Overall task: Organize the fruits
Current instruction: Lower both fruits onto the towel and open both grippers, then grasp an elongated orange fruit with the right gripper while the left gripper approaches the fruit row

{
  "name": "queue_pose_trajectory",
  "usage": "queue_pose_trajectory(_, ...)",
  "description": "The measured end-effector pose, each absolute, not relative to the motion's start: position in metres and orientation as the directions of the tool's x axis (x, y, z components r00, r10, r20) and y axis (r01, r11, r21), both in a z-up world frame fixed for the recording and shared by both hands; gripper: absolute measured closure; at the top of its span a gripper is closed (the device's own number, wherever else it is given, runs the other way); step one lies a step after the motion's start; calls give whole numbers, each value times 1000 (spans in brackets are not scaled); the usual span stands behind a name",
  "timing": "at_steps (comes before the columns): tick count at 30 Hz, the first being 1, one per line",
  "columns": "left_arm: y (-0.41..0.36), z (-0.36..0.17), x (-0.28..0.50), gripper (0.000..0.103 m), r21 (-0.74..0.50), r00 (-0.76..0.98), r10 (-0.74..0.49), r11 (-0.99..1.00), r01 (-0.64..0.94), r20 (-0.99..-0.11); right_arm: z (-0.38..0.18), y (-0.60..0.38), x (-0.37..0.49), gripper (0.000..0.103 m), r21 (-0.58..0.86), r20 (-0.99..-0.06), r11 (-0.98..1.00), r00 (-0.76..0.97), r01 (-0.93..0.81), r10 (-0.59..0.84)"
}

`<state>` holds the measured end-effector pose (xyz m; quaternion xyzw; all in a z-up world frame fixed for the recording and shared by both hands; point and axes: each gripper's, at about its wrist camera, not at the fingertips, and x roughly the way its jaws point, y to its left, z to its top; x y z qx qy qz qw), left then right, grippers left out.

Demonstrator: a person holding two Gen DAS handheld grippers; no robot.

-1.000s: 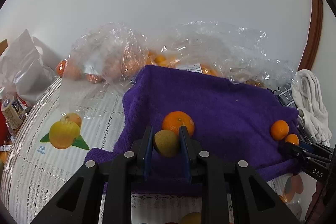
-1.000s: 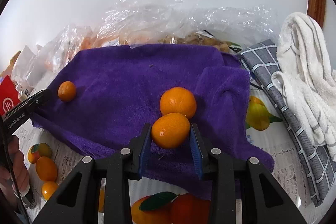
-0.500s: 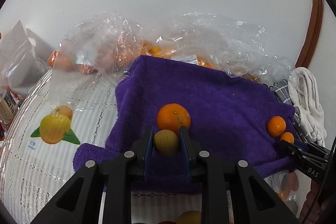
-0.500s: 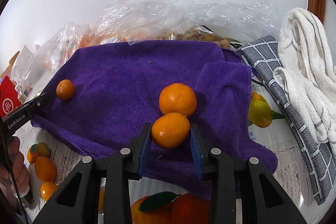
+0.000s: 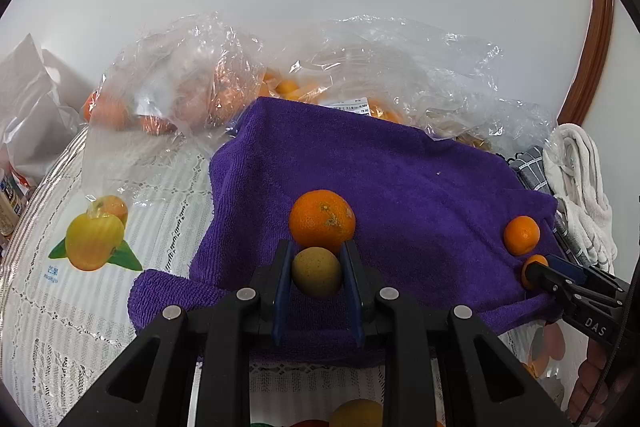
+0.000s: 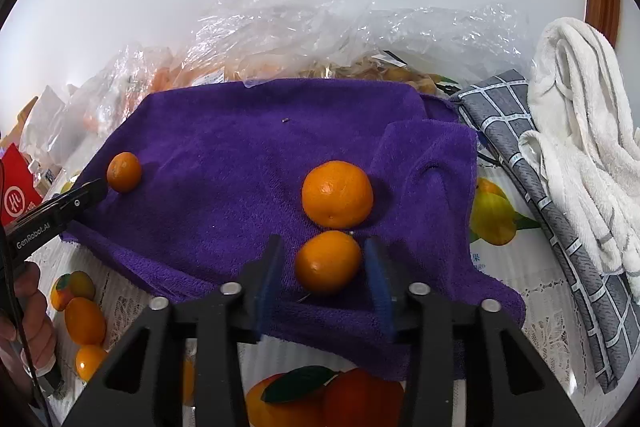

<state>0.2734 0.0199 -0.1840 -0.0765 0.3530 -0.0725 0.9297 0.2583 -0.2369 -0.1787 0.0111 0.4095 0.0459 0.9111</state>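
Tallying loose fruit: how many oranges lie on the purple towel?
3: a small orange by the towel's left edge, a large orange right of centre, a near orange between the right tongs, just now opening.

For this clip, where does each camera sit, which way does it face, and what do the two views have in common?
Left wrist: on the left gripper, looking forward and down along its fingers, shut on a yellow-green fruit over the purple towel; the other gripper and a hand show at lower right.
Right wrist: on the right gripper, looking forward and down; its jaws have just been opening around a small orange on the towel; the other gripper and a hand show at left.
Shared: towel, plastic bags, white cloth.
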Motion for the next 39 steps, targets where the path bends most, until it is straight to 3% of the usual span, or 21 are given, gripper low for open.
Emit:
queue_pose_trajectory(6,20,-184,274,80,-192,740,-187,978,80,-645,-171,-235,254,44,44,-721,996,688,-77,85)
queue_pose_trajectory(11,20,-183,272,78,-202,746,-189,976,74,-639,-166,-237,251,41,61,-709,996,699,-69,92)
queue_pose_trajectory(12,19,-183,271,76,-207,747,-191,976,73,-637,-165,-236,251,41,67,-712,995,695,-74,100)
queue_pose_trajectory(14,17,-182,269,58,-220,752,-206,972,83,-626,-164,-235,249,41,74,-711,994,694,-84,112)
queue_pose_trajectory(16,14,-180,267,51,-213,759,-204,973,88,-618,-162,-232,245,41,72,-703,993,702,-93,117)
queue_pose_trajectory(22,10,-172,256,51,-187,797,-168,980,71,-579,-150,-225,236,41,91,-675,990,724,-110,142)
queue_pose_trajectory(30,29,-161,241,52,-267,826,-187,962,46,-531,-130,-229,211,41,128,-674,990,728,-52,125)
queue_pose_trajectory(39,51,-153,196,51,-183,830,-140,982,47,-540,-135,-219,160,42,92,-707,990,693,-107,140)
